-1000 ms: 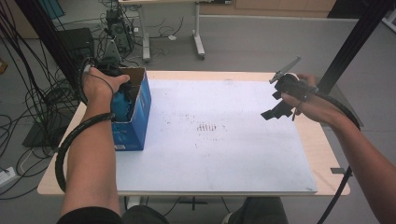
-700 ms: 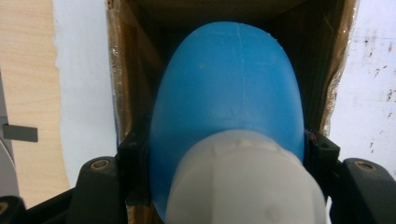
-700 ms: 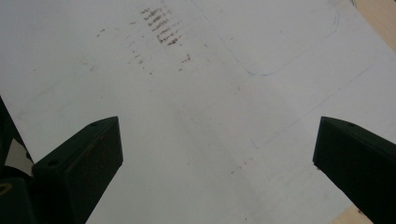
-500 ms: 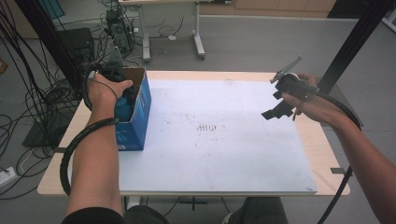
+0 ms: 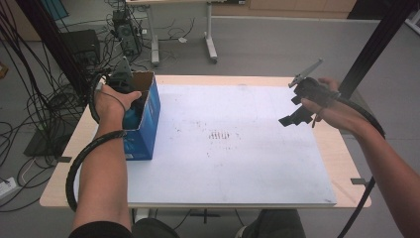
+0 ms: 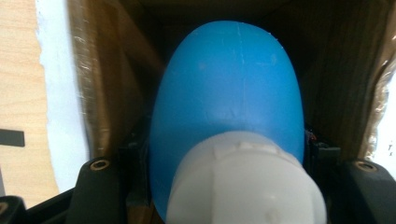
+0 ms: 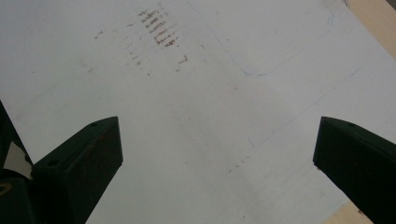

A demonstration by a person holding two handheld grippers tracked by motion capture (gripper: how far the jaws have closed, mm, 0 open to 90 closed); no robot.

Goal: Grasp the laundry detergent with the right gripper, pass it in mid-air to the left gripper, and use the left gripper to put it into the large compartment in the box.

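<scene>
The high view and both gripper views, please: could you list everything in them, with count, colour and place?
Box: one, blue outside, brown cardboard inside, open top, left part of the table.
Bottle: one, blue with a white cap, inside the box, between the left tongs' jaws.
Sheet: one, white with brownish marks near its middle, covering most of the table.
Table: one, light wood, under the sheet.
Cables: many, black, on the floor at left.
Far table legs: grey, on the floor beyond.
Left tongs: black, reaching into the box, shut on the bottle.
Right tongs: black, open, held above the table's right side.
</scene>
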